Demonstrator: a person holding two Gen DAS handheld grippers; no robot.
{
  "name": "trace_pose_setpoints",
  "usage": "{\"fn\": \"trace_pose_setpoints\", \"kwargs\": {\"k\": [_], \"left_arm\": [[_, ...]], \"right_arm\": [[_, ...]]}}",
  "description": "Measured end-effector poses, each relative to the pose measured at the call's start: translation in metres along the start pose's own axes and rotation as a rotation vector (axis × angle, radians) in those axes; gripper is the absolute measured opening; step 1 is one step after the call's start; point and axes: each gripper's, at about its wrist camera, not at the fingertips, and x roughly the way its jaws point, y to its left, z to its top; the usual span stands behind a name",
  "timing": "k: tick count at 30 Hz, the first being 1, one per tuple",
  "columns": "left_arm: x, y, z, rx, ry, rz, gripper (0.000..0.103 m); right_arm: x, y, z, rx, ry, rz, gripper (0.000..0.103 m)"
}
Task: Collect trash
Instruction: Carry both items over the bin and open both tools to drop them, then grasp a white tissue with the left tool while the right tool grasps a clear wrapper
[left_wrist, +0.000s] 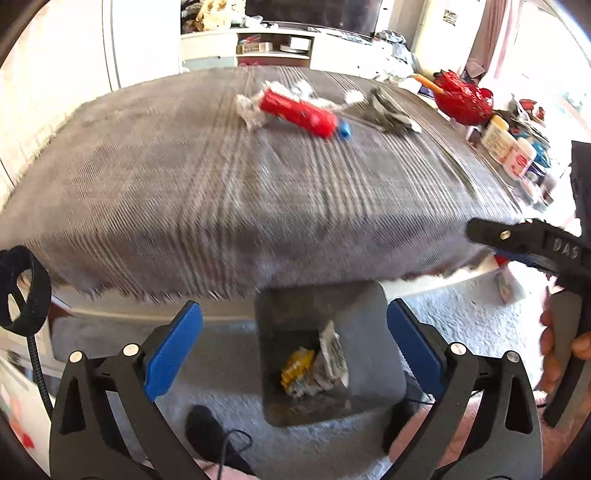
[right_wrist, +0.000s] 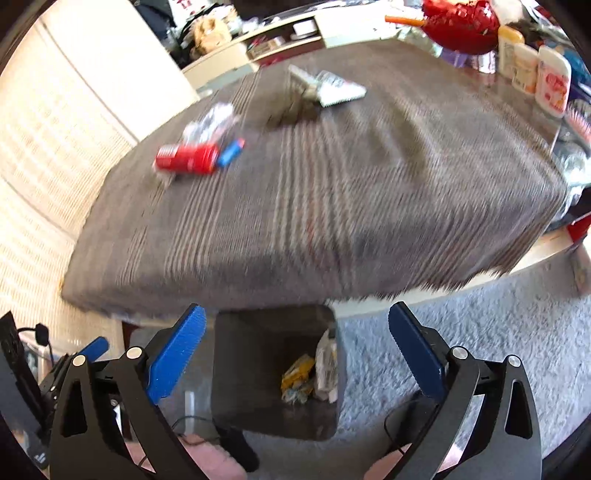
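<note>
A grey square bin (left_wrist: 373, 332) (right_wrist: 236, 369) stands on the carpet below the table's front edge. Inside lie a yellow wrapper (left_wrist: 297, 365) (right_wrist: 295, 371) and crumpled white paper (left_wrist: 332, 358) (right_wrist: 327, 365). My left gripper (left_wrist: 295, 350) hangs open above the bin, nothing between its blue pads. My right gripper (right_wrist: 297, 350) is open over the bin too, and empty; it shows at the right edge of the left wrist view (left_wrist: 532, 240). On the grey striped cloth lie a red tube with a blue cap (left_wrist: 303, 114) (right_wrist: 192, 158), crumpled white paper (left_wrist: 251, 110) (right_wrist: 210, 125) and a grey-white wrapper (left_wrist: 388, 110) (right_wrist: 325, 88).
A red bowl (left_wrist: 461, 98) (right_wrist: 458, 26) and several bottles (left_wrist: 509, 147) (right_wrist: 535, 70) crowd the table's right side. A shelf unit (left_wrist: 258, 48) stands behind. Cables (left_wrist: 37, 362) trail at the left, and pale carpet (right_wrist: 480, 332) surrounds the bin.
</note>
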Motion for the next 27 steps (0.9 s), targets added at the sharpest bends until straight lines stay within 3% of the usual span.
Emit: {"fn": "trace_pose_setpoints", "kwargs": {"k": [9, 21, 27], "left_arm": [[0.012, 0.008, 0.050, 0.016, -0.025, 0.019, 0.095], [0.048, 0.015, 0.115, 0.043, -0.041, 0.042, 0.094], [0.062, 0.029, 0.135, 0.042, -0.044, 0.054, 0.093]], "right_arm": [[0.007, 0.003, 0.058, -0.023, -0.038, -0.015, 0.100], [0.040, 0.042, 0.124, -0.045, -0.052, 0.063, 0.099], [0.071, 0.057, 0.148, -0.032, -0.003, 0.145, 0.078]]}}
